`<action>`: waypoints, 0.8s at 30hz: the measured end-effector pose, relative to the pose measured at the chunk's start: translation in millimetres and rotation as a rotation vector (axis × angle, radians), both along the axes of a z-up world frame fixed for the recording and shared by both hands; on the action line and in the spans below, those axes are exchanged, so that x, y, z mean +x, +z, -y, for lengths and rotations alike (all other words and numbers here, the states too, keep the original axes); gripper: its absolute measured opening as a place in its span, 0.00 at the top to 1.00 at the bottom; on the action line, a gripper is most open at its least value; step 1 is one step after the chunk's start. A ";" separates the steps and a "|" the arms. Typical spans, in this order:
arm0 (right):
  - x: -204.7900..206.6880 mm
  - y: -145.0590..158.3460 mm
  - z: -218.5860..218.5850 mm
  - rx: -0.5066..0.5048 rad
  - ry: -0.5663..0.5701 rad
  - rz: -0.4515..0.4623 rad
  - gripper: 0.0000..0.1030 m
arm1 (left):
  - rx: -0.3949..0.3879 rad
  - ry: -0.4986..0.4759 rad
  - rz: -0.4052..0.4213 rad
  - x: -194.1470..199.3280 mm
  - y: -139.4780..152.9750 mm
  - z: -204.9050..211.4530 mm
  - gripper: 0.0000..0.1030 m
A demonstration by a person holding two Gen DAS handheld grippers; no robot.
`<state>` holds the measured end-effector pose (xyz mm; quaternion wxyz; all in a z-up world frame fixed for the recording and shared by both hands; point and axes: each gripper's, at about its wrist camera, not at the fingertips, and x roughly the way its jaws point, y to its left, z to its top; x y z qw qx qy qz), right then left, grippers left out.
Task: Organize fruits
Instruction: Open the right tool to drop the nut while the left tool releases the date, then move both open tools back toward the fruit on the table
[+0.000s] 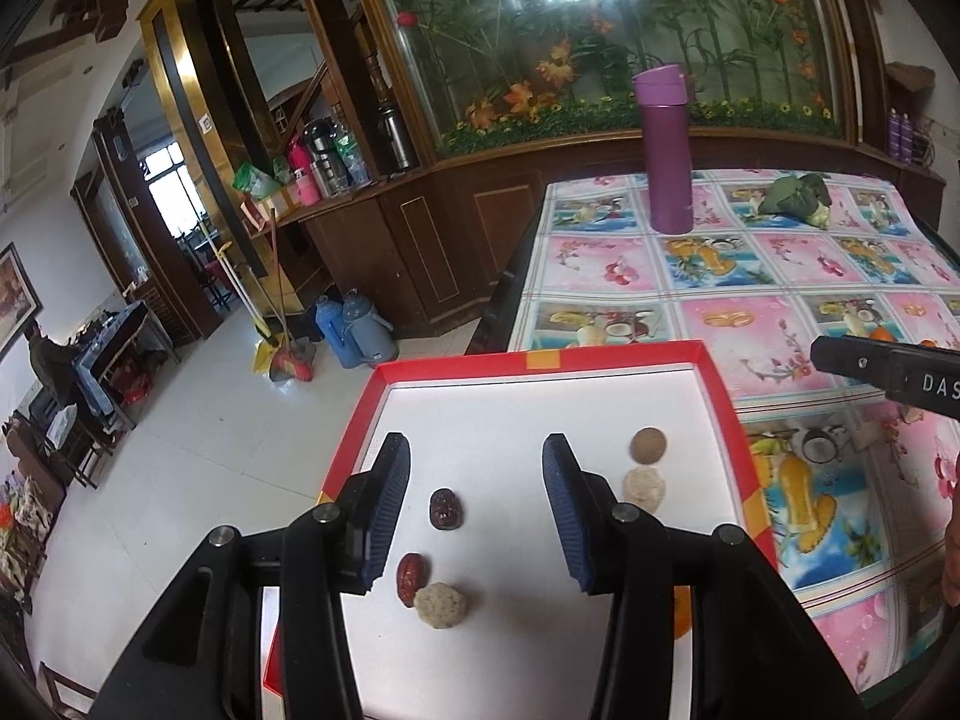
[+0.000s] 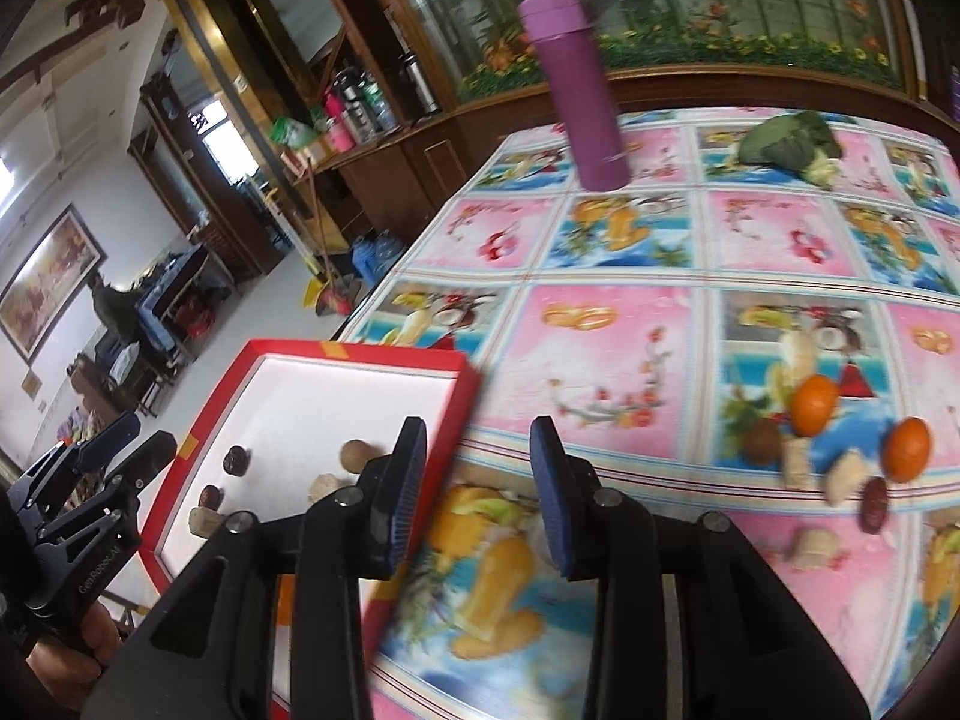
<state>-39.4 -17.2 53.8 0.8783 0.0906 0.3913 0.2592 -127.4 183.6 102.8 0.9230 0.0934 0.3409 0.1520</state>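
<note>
Landmark: shallow red cardboard box lid with white inside point(image 1: 720, 384), sitting at the near-left corner of the table with pink-and-blue fruit-print plastic cloth point(image 1: 750, 324).

Left gripper point(image 1: 477, 480) hangs over the box interior, blue-padded jaws spread wide, nothing between them.

Inside the box: dark wrinkled red date point(image 1: 446, 509) between the left jaws; second reddish date point(image 1: 411, 577) nearer the camera, touching a pale rough round ball point(image 1: 440, 604); round brown nut-like fruit point(image 1: 647, 443) near the box's right wall, with another pale rough ball point(image 1: 643, 487) just below it, touching.

Right gripper point(image 2: 480, 468) is over the box's right edge and the cloth beside it, jaws wide apart, empty.

Right of the box on the cloth, well apart from it: two orange tangerines point(image 2: 813, 405), a brown round fruit point(image 2: 761, 443), pale lumps point(image 2: 843, 477) and a dark red date point(image 2: 875, 504); this cluster is blurred.

Beyond the box: upright purple cylindrical flask point(image 1: 666, 150) and a green leafy vegetable point(image 1: 795, 195) further right.
</note>
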 end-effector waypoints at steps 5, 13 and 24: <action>-7.0 2.8 40.4 -0.006 -0.055 0.023 0.62 | -0.030 -0.048 -0.006 -3.1 1.4 19.7 0.53; -17.3 -9.9 141.0 -0.004 -0.225 0.015 0.57 | -0.148 -0.226 -0.097 0.7 -18.4 70.1 0.41; -11.4 -33.1 209.5 -0.082 -0.338 -0.032 0.57 | -0.191 -0.304 -0.182 12.0 -33.5 108.0 0.41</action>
